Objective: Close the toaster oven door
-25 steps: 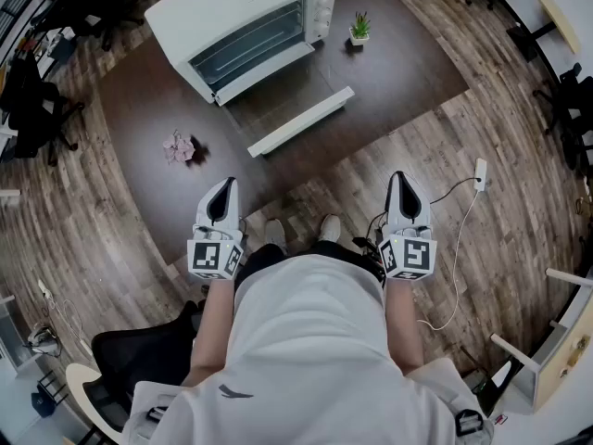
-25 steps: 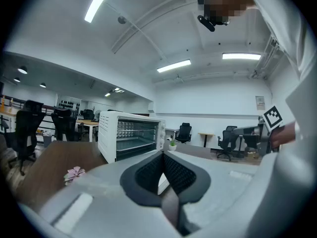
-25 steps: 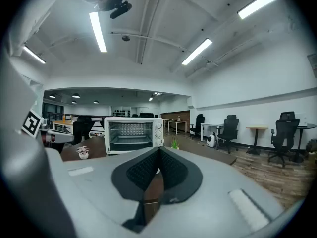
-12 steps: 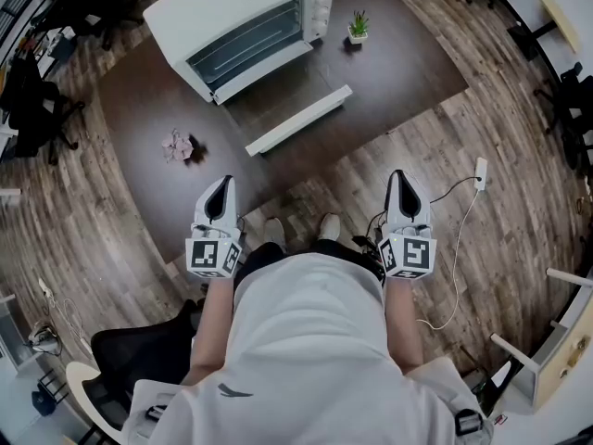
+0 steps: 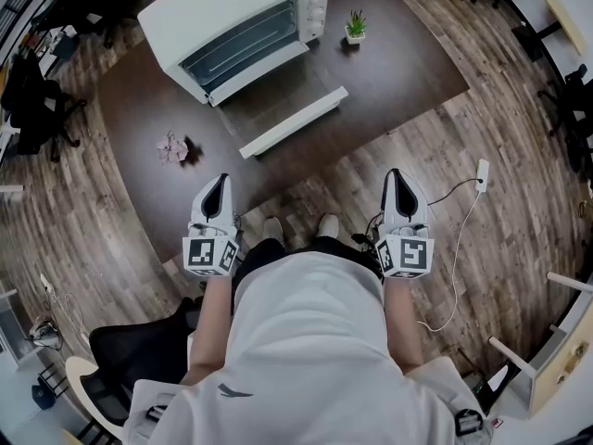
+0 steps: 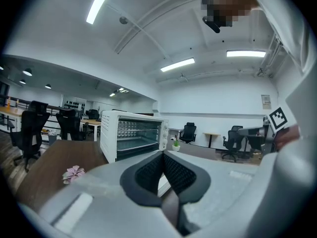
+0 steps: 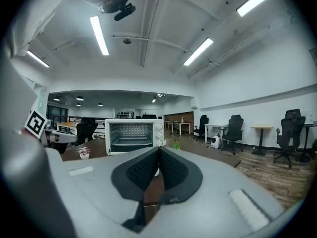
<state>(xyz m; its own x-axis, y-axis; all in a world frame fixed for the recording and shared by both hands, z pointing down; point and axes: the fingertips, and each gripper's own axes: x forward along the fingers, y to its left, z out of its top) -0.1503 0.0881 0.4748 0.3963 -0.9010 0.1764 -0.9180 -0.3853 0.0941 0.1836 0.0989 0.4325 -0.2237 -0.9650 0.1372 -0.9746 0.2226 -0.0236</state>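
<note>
Opening phase, by my reading: approaching, with no contact made yet. Looking across the dark brown table (image 5: 408,68) at the white toaster oven (image 5: 232,21) sitting toward the far side, cavity facing this way. Seeing its door (image 5: 273,100) hanging fully open, folded down flat in front of the cavity, with the white bar handle (image 5: 294,121) running along the near edge (well apart from both grippers).

Needing next, most likely, to be reaching one gripper forward over the table, getting under or against that handle, and swinging the door up on its bottom hinge until meeting the oven front. Probably pushing rather than pinching, given a door pivoting at its lower edge. Risking, if lifting far off-centre, a twisting of the door or a nudging of the oven backward.

Holding both forearms out in front of the torso, side by side and roughly parallel, each hand carrying its tool close to the table's near edge. Pointing the left gripper (image 5: 220,182) almost level toward the oven, jaws pressed together with nothing between the pads. Matching that with the right gripper (image 5: 396,176), jaws likewise together and empty.

Noting, off the door's path, a small potted plant (image 5: 355,28) standing just beside the oven's knob end and a pink flower (image 5: 173,146) lying on the table nearer the left gripper.
</note>
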